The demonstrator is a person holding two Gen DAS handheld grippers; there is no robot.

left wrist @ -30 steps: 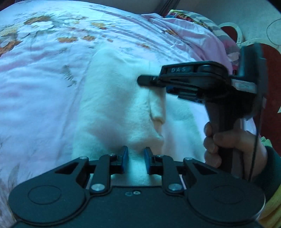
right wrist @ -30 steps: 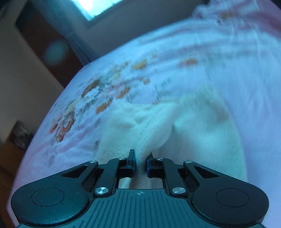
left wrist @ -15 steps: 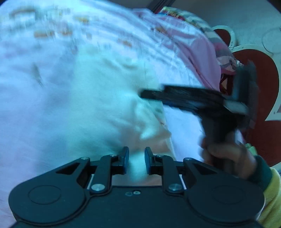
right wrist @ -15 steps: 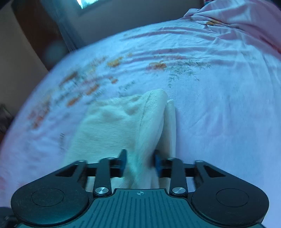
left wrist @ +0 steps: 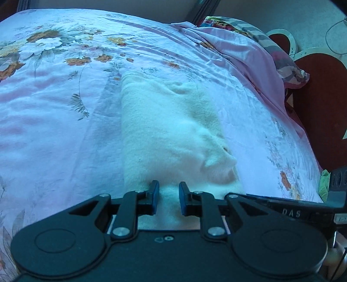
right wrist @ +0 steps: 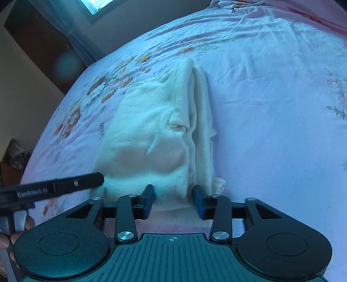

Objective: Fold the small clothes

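A small white fleecy garment (left wrist: pixel 169 130) lies folded lengthwise on the flowered bed sheet (left wrist: pixel 54 108). It also shows in the right wrist view (right wrist: pixel 156 134), with layered folded edges along its right side. My left gripper (left wrist: pixel 168 200) sits at the garment's near edge with its jaws a little apart, cloth between them. My right gripper (right wrist: pixel 173 201) is open at the near edge, jaws wide apart with cloth lying between them. The right gripper's body (left wrist: pixel 303 212) shows at the lower right of the left wrist view. The left gripper's body (right wrist: pixel 54 188) shows at the left of the right wrist view.
A crumpled pink cover and a patterned pillow (left wrist: pixel 249 43) lie at the far right of the bed. A red heart-shaped headboard (left wrist: pixel 321 91) stands beyond them. A window (right wrist: pixel 97 6) and a dark cabinet (right wrist: pixel 39 43) are past the bed's far side.
My right gripper carried a flap of the garment across and let it go, its jaws opening wide. The garment now lies narrower, folded lengthwise. The right gripper dropped low beside my left gripper.
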